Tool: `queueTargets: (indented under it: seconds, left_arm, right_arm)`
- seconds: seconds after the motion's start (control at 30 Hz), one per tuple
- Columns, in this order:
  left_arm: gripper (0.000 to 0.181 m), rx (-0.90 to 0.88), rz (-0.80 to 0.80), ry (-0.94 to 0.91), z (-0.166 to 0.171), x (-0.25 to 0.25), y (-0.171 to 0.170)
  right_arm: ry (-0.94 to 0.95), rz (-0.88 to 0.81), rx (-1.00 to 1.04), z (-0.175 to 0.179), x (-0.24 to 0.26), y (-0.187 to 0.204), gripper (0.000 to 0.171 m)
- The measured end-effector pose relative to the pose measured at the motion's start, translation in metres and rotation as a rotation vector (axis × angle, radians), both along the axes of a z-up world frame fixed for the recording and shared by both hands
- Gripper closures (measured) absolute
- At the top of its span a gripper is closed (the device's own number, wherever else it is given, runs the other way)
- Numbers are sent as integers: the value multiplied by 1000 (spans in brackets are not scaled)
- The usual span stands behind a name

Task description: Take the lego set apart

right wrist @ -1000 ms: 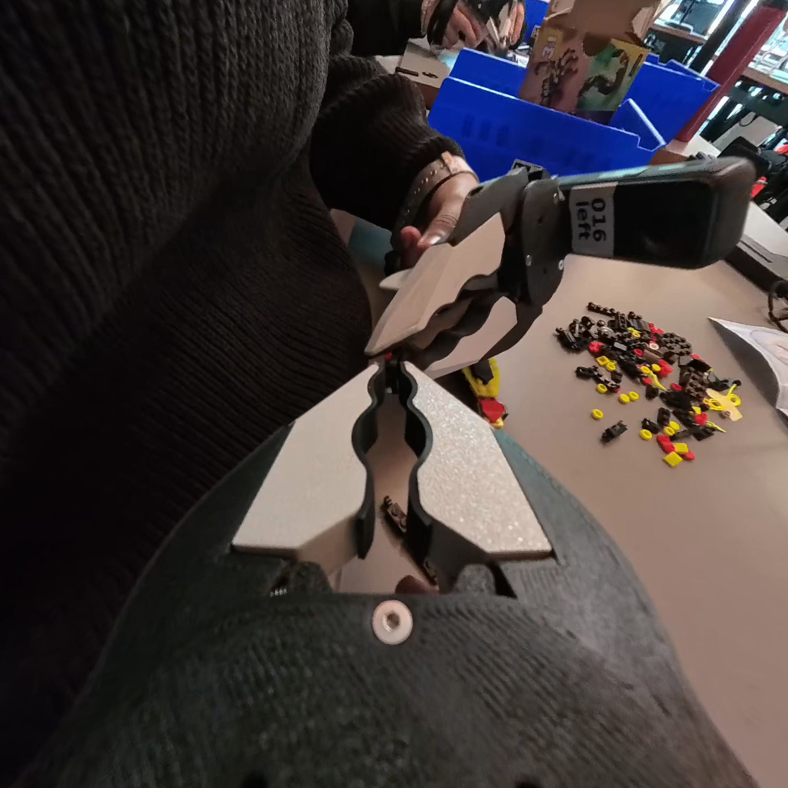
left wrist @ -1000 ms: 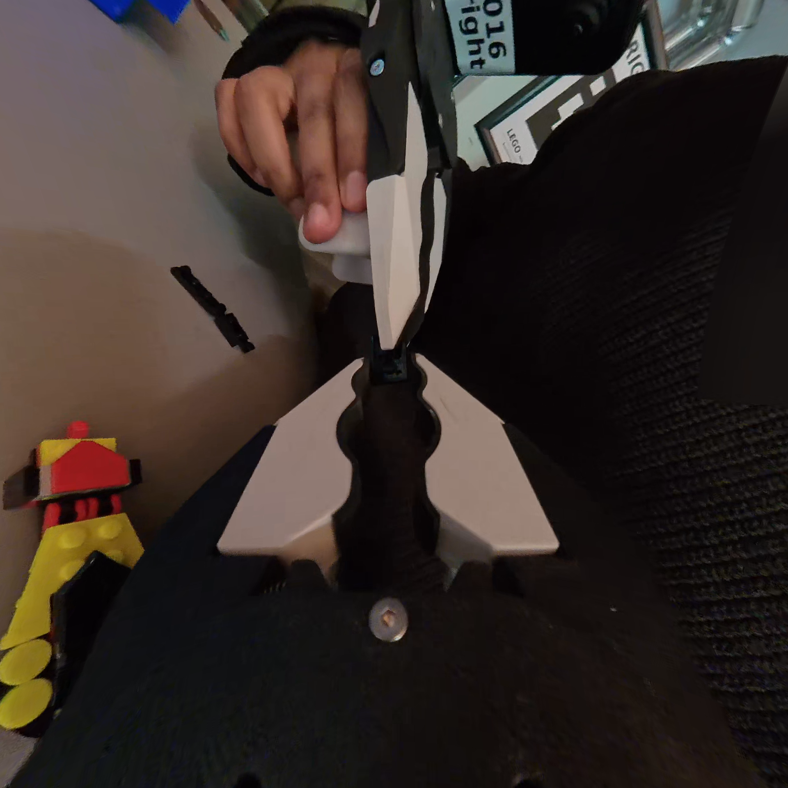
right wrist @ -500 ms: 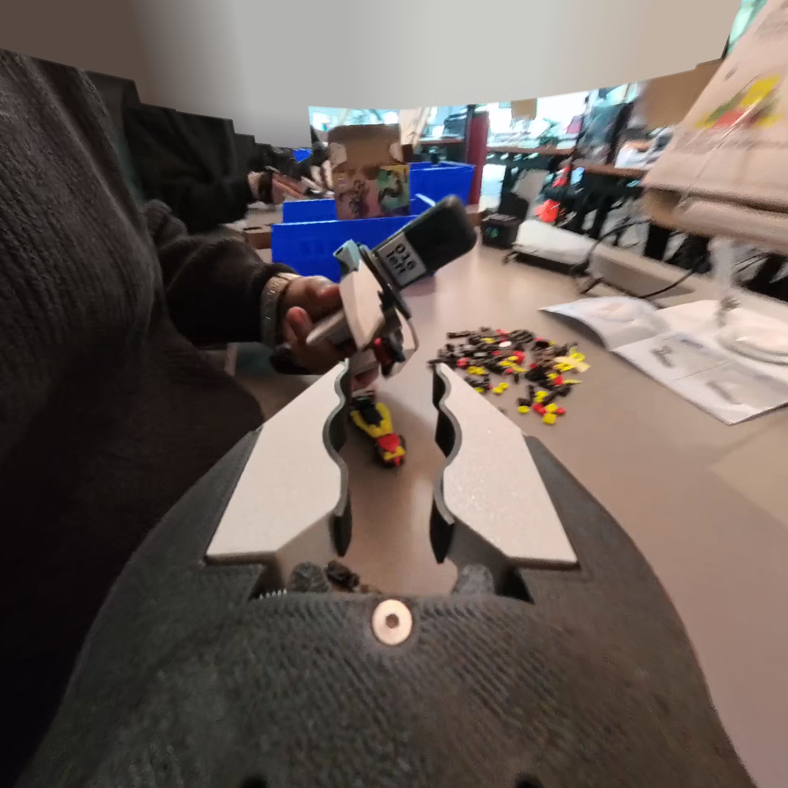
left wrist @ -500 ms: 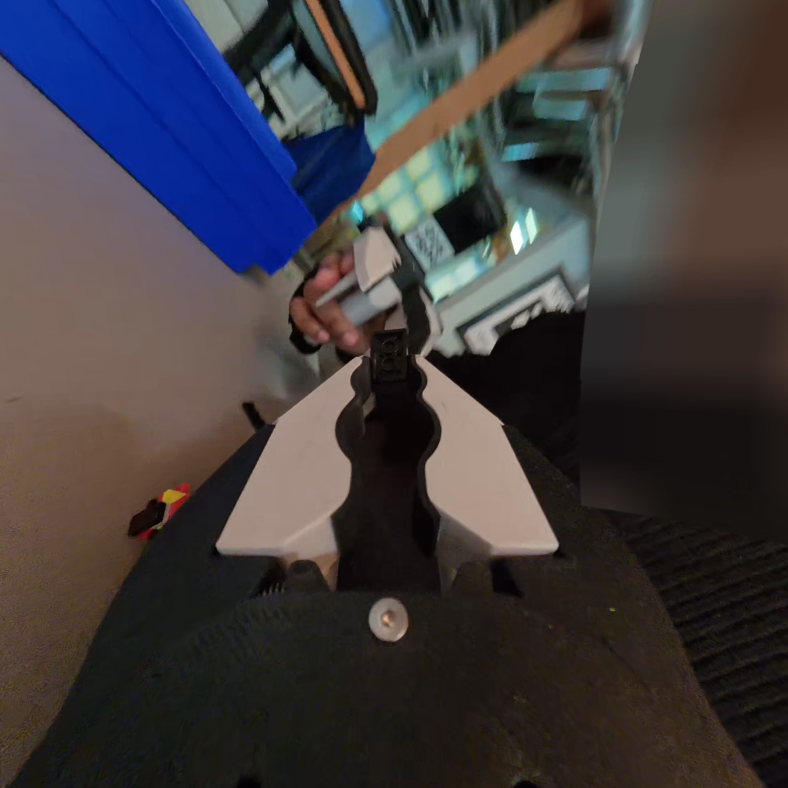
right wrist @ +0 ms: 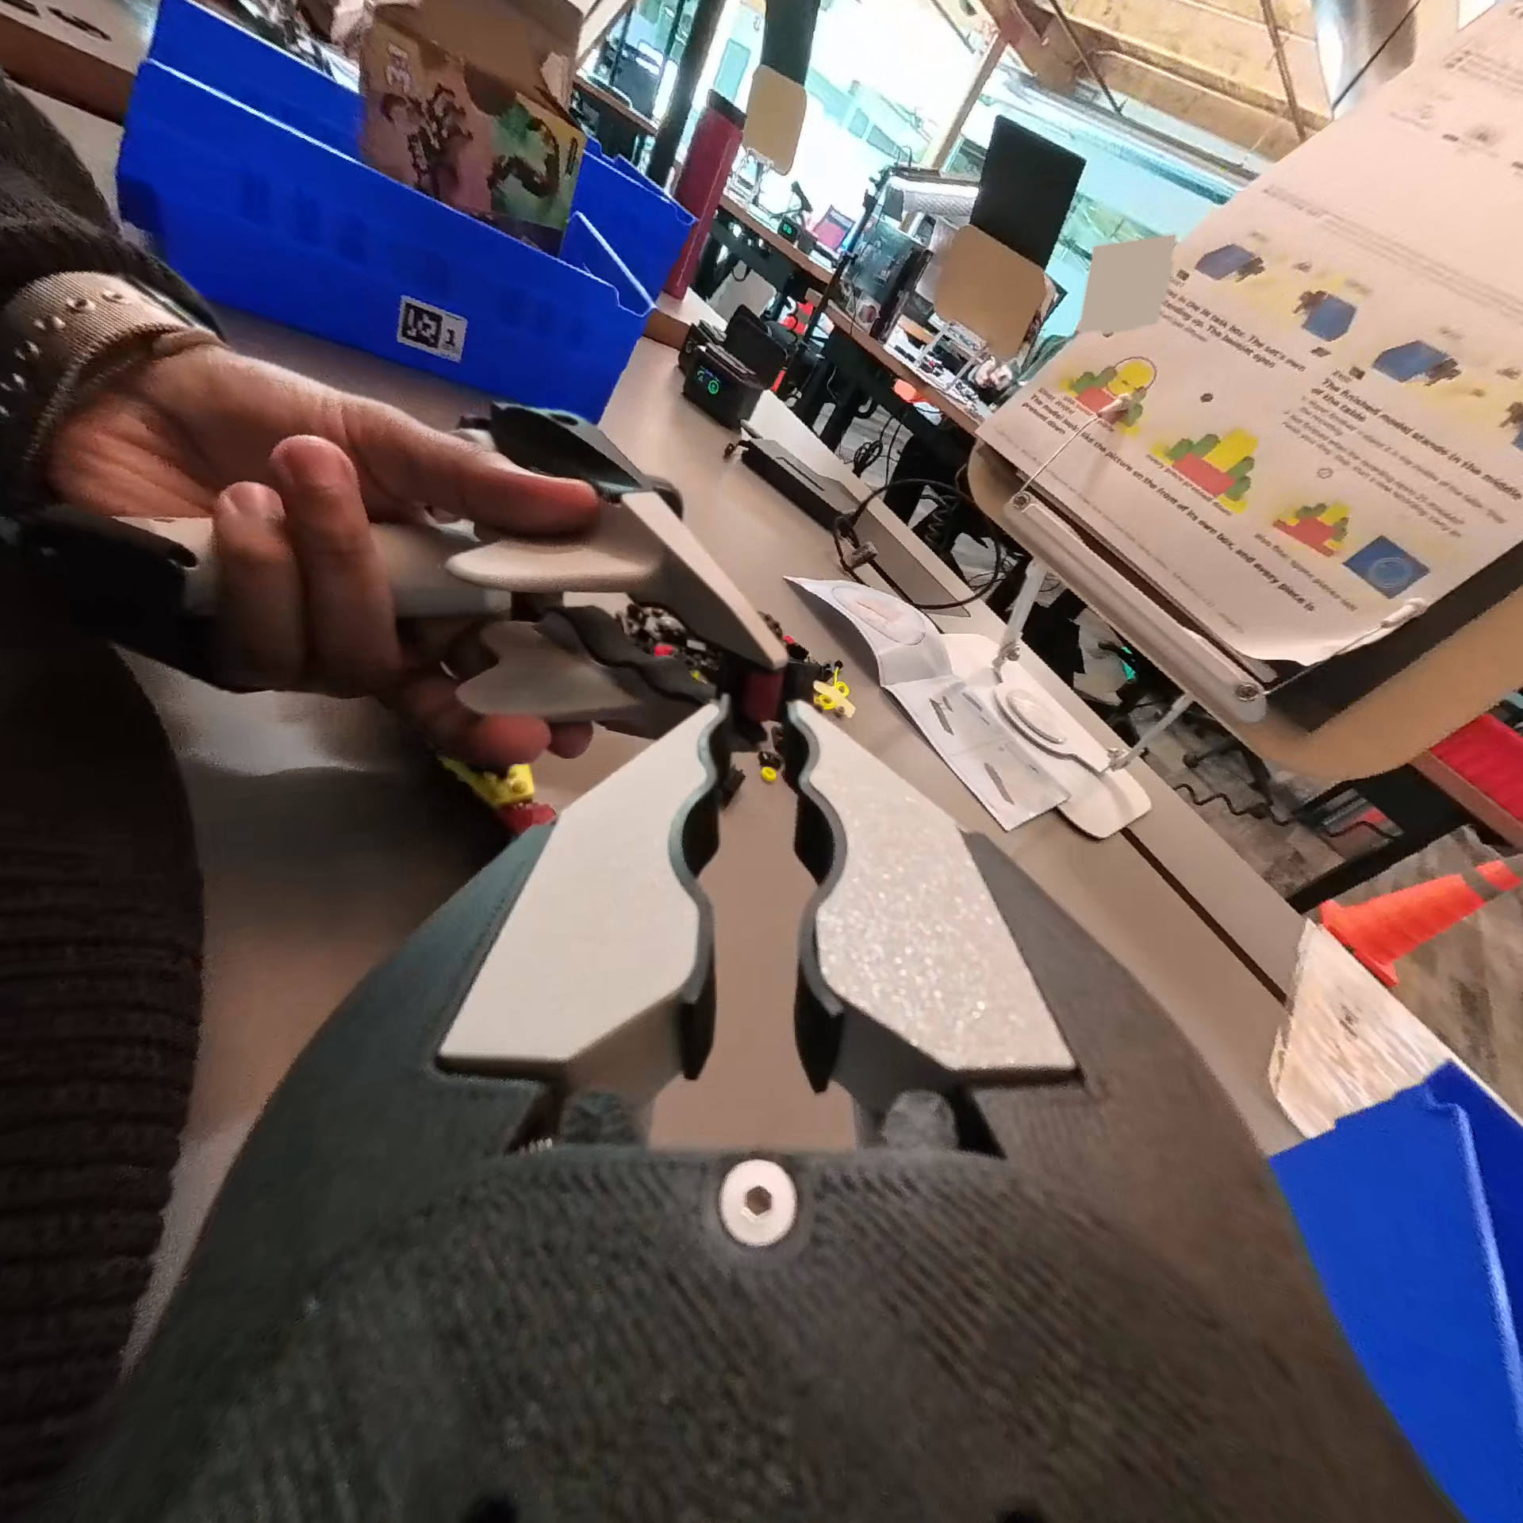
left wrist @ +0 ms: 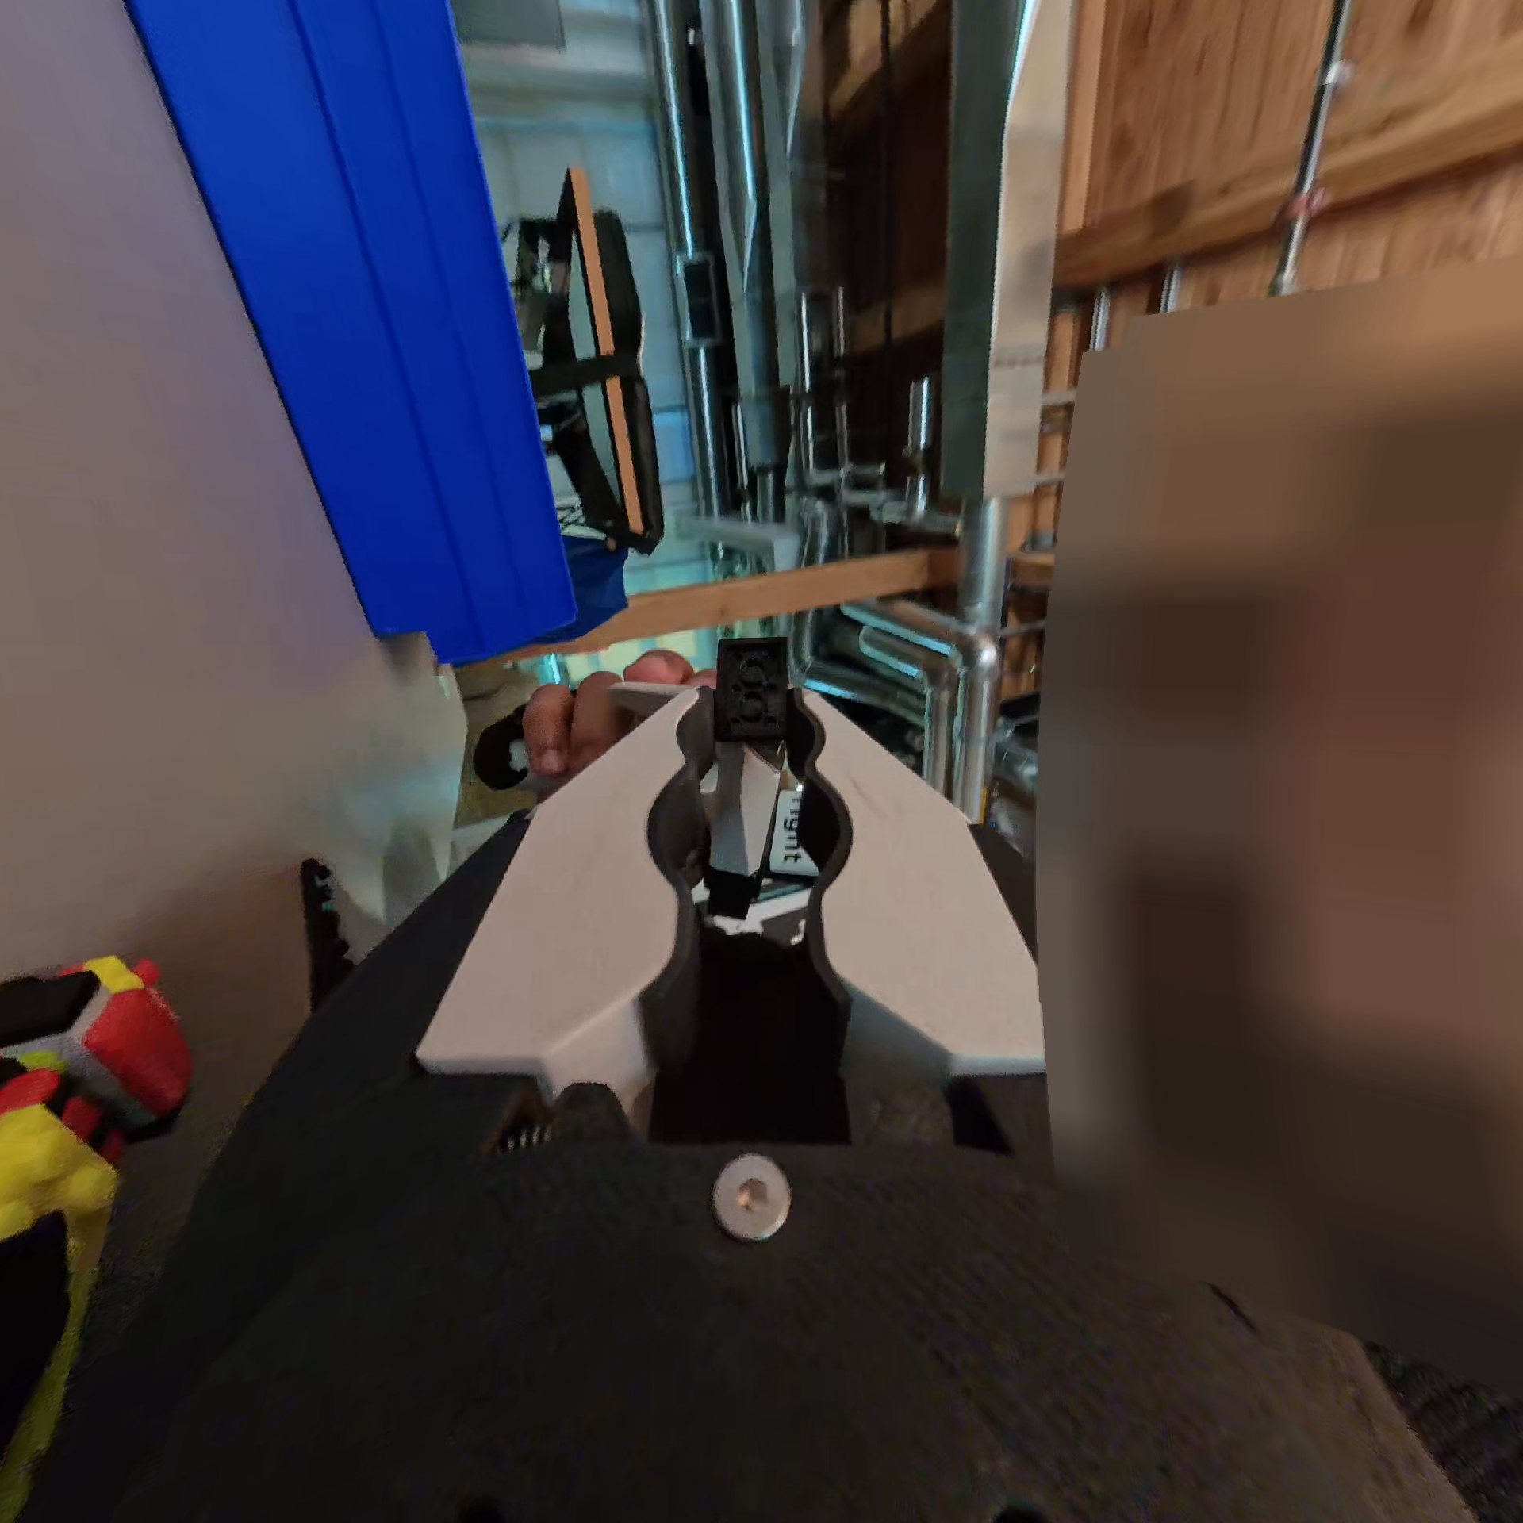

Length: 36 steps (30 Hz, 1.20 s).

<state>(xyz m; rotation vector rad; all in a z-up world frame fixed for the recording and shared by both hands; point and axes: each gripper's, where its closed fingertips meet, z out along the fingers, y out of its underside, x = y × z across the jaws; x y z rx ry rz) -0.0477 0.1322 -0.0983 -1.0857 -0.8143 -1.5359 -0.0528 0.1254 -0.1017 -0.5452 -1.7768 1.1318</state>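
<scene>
The left gripper (left wrist: 752,700) pinches a small black lego plate (left wrist: 751,691) at its fingertips, held in the air. The right gripper (right wrist: 754,725) has a narrow gap between its fingers, its tips just beside a dark red piece (right wrist: 760,694) clamped in the left gripper. The partly built red and yellow lego model (left wrist: 74,1088) lies near the tabletop's (right wrist: 330,791) near edge, and loose pieces (right wrist: 659,626) are scattered farther in.

Black studded brick (left wrist: 750,691). Model (left wrist: 74,1063) red, yellow, black. Bin (right wrist: 346,239) bright blue. Cone (right wrist: 1409,911) orange. Surface (right wrist: 330,832) grey-beige. Loose pieces (right wrist: 659,626) black, yellow, red. Gripper fingers (right wrist: 915,923) pale grey, speckled.
</scene>
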Motion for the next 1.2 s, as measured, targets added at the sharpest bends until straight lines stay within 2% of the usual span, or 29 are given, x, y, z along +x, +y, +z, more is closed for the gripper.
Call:
queueTargets:
  seconds: [0.13, 0.3, 0.37, 0.53, 0.67, 0.73, 0.9, 0.97, 1.03, 1.17, 1.2]
  left_arm:
    - [165, 6, 22, -59, -1, 3, 1]
    - [164, -6, 33, -9, -2, 4, 2]
    - [164, -2, 36, -21, -2, 5, 2]
    - [164, 19, 16, 16, 2, 9, 3]
    - [165, 39, 0, 82, 5, 11, 1]
    - [165, 45, -37, 153, 6, 16, 0]
    - [165, 27, -110, 427, 3, 29, -3]
    - [166, 10, -137, 547, -1, 36, -4]
    - [166, -7, -141, 640, -5, 40, -4]
    - [166, -15, -171, 717, -10, 47, -4]
    - [166, -15, -177, 725, -11, 48, -4]
  right_arm:
    - [-20, -16, 10, -3, -1, 0, 165]
    - [-61, -25, -51, -3, -3, 3, 163]
    - [-75, -14, -66, -4, -2, 1, 168]
    - [-142, 15, -211, -2, -2, 0, 171]
    - [-196, 39, -393, 3, -3, 8, 164]
    - [-286, 99, -543, 3, 0, 12, 156]
    - [-632, 392, -1070, 12, 17, 16, 140]
    - [-706, 476, -1184, 16, 22, 16, 146]
    - [-744, 518, -1172, 15, 27, 9, 151]
    - [-806, 472, -1028, -4, 31, -5, 138]
    - [-807, 474, -1019, -4, 32, -6, 140]
